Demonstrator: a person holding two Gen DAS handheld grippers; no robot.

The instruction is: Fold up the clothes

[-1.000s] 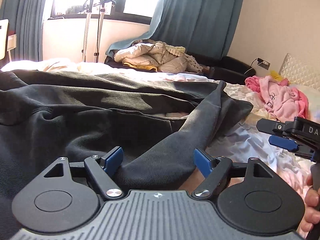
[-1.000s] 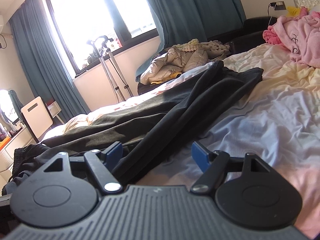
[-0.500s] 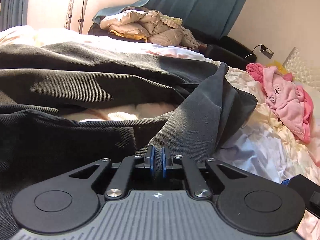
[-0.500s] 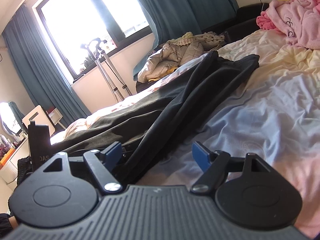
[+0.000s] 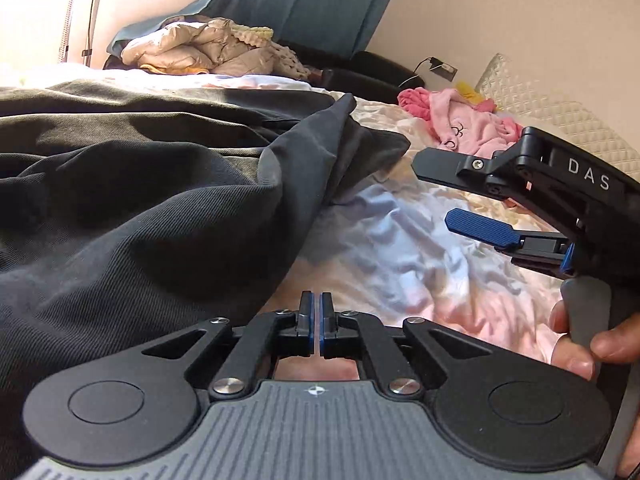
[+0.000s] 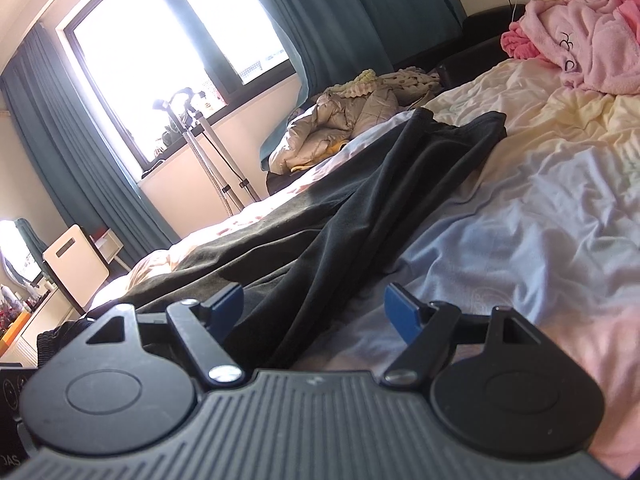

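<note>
Lay unfolded across the bed [image 6: 540, 208], dark trousers [image 5: 140, 208], no fold yet made, beside left claw [image 5: 316, 312] pinched closed on nothing visible, right claw [image 6: 316, 308] gaping over the fabric edge, gripping nothing, pink garment [image 6: 592, 40] waiting beyond.

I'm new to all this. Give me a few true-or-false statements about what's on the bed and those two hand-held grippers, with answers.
1. The left hand-held gripper is shut. True.
2. The right hand-held gripper is clamped shut. False: its jaws stand wide open.
3. The dark grey fabric garment lies spread on the pastel-sheeted bed. True.
4. The fluffy pink garment lies under the dark one. False: it lies apart, near the headboard.
</note>
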